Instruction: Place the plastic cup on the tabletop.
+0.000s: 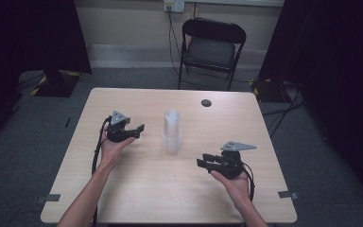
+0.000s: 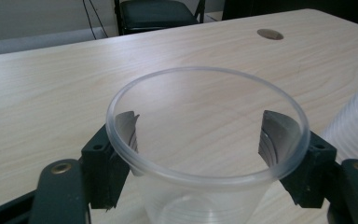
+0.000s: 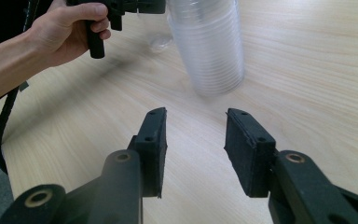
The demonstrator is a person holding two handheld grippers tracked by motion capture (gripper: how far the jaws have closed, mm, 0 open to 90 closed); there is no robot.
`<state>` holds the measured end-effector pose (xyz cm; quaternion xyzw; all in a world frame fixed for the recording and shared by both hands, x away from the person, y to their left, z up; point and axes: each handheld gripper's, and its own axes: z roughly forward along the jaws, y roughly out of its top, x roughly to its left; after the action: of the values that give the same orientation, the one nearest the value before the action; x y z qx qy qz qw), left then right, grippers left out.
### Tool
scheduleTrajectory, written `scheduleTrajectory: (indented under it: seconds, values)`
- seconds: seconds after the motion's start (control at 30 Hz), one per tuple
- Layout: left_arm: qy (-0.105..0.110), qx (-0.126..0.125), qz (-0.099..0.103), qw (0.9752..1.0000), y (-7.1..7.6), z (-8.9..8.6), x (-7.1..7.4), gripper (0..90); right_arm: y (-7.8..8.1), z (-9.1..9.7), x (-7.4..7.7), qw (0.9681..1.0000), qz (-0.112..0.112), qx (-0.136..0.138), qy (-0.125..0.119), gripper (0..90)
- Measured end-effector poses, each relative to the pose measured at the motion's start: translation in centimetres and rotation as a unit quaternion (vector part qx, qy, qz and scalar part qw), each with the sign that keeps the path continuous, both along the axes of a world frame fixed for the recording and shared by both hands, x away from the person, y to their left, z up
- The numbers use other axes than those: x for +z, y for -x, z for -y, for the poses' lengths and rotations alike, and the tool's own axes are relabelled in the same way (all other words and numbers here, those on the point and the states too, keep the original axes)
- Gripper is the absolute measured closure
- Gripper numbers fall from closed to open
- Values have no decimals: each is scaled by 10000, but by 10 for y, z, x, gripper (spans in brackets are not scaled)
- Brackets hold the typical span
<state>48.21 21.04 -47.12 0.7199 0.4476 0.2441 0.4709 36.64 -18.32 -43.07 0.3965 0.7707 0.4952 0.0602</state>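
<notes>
On the pale wooden surface [image 1: 137, 184], the left hand-held gripper [image 2: 205, 149] clamps 1 clear plastic cup [image 2: 207, 140] by its sides, keeping it upright, apart from the stack of clear cups [image 1: 172, 131]; the right hand-held gripper [image 3: 196, 154] waits open, empty.

Cup [image 2: 205, 154] in left claw [image 2: 205, 140]: clear thin plastic, glossy, smooth rolled rim. Cup stack [image 3: 209, 42]: same translucent plastic, fine ribbing. Surface [image 1: 137, 189]: pale wood-grain laminate, matt. Right claw [image 3: 196, 154]: black matt plastic, rough rubbery pads. Chair [image 1: 211, 47] at 12 o'clock: dark padded seat, black metal frame.
</notes>
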Motion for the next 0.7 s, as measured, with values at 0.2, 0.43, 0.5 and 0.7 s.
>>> scheduleTrajectory:
  seconds: [0.2,0.43,0.5,0.7]
  values:
    - [-14,-96,-222,9997,1,-3,-4,274,0,-2,0,10000,-10,29,19,586]
    - [-29,-145,-357,9993,0,0,-6,187,0,-2,0,10000,-11,32,17,586]
    - [27,-140,-438,9989,1,0,-6,158,0,-1,0,10000,-2,19,9,585]
    - [-51,-204,-602,9980,3,1,-5,157,1,0,1,10000,4,0,14,581]
